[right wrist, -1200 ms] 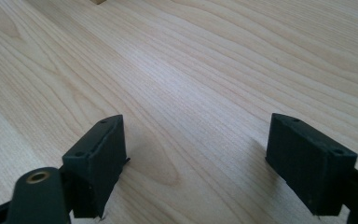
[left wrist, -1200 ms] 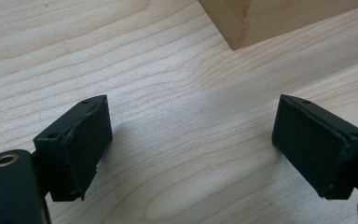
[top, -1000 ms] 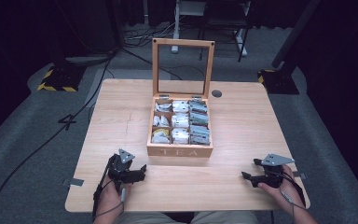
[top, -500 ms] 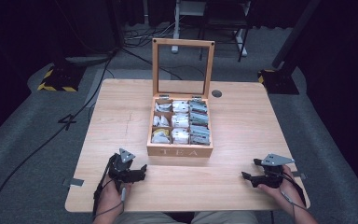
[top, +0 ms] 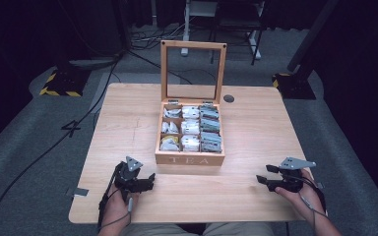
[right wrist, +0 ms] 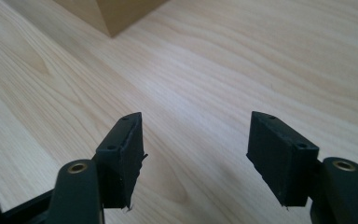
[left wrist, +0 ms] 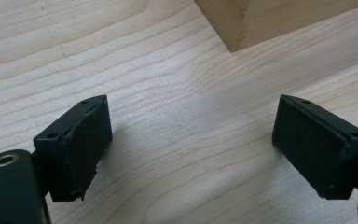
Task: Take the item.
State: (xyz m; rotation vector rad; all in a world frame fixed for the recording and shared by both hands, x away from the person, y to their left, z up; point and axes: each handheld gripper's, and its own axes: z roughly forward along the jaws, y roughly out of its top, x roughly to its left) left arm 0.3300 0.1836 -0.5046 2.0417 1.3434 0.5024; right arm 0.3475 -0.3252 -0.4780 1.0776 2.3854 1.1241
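Observation:
A wooden tea box (top: 190, 158) marked TEA stands mid-table with its glass lid (top: 193, 70) raised upright, its compartments holding several tea bags (top: 191, 128). My left gripper (top: 149, 179) rests open on the table near the front left, just short of the box's front left corner (left wrist: 235, 32). My right gripper (top: 265, 175) lies open at the front right, its jaws pointing left toward the box. In the left gripper view (left wrist: 193, 144) and the right gripper view (right wrist: 196, 156) the jaws stand wide apart over bare wood with nothing between them.
The wooden table (top: 128, 118) has a round cable hole (top: 229, 98) behind the box on the right. Cables and a chair base lie on the dark floor beyond the far edge. A yellow-black striped block (top: 59, 83) sits on the floor at left.

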